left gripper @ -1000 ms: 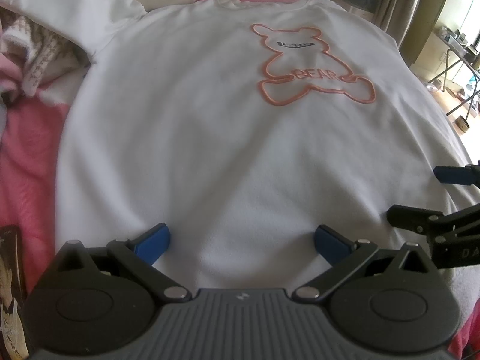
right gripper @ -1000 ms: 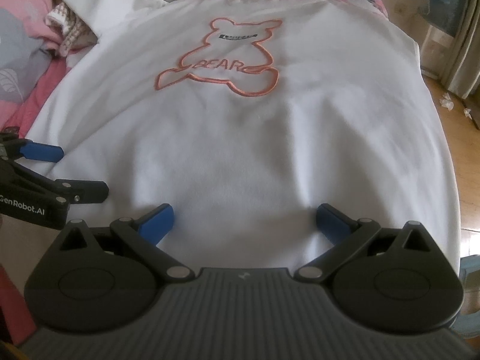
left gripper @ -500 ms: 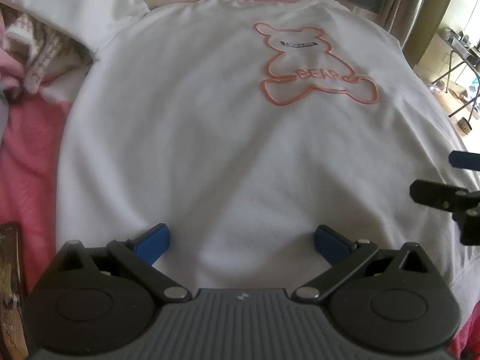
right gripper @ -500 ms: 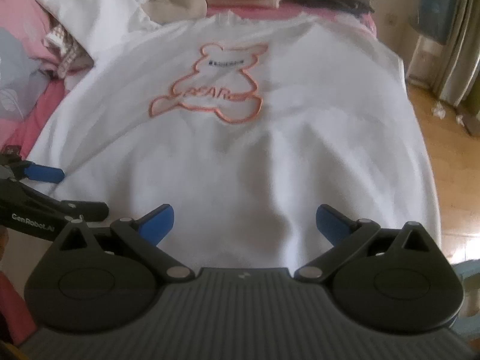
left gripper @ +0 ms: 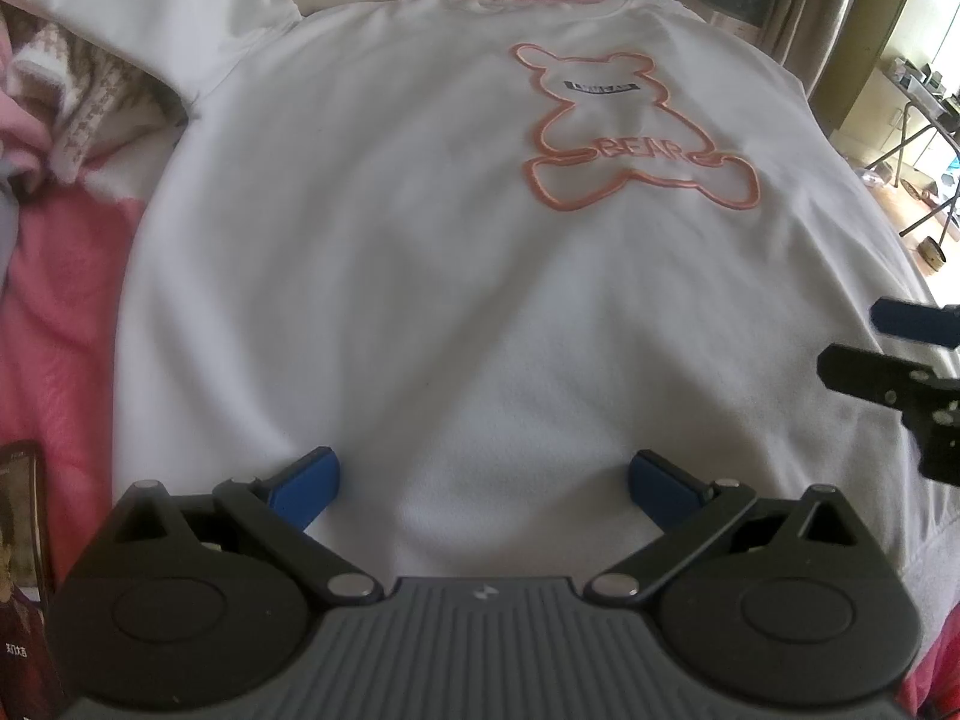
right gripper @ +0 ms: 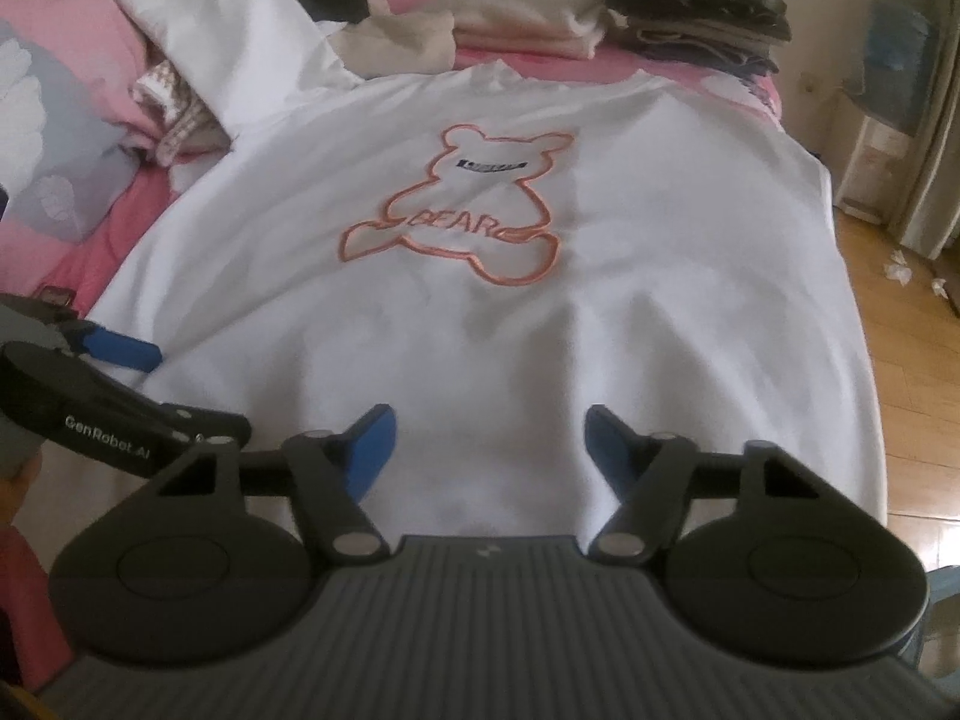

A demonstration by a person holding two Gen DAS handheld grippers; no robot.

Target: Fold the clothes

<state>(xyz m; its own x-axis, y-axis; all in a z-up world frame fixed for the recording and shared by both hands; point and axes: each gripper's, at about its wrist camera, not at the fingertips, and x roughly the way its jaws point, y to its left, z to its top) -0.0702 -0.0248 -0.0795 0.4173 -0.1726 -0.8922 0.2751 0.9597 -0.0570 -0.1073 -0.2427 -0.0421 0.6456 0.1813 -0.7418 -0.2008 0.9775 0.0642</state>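
Left wrist view: white sweatshirt spread flat on the pink bed, bear print up.
Jaws: left gripper and right gripper both spread wide, nothing held.
Feel: soft, floppy, probably light; I'd pinch the near hem corners.

A white sweatshirt is marked with an orange bear outline and the word BEAR. The bed is covered in pink. Both claws are tipped blue on black frames
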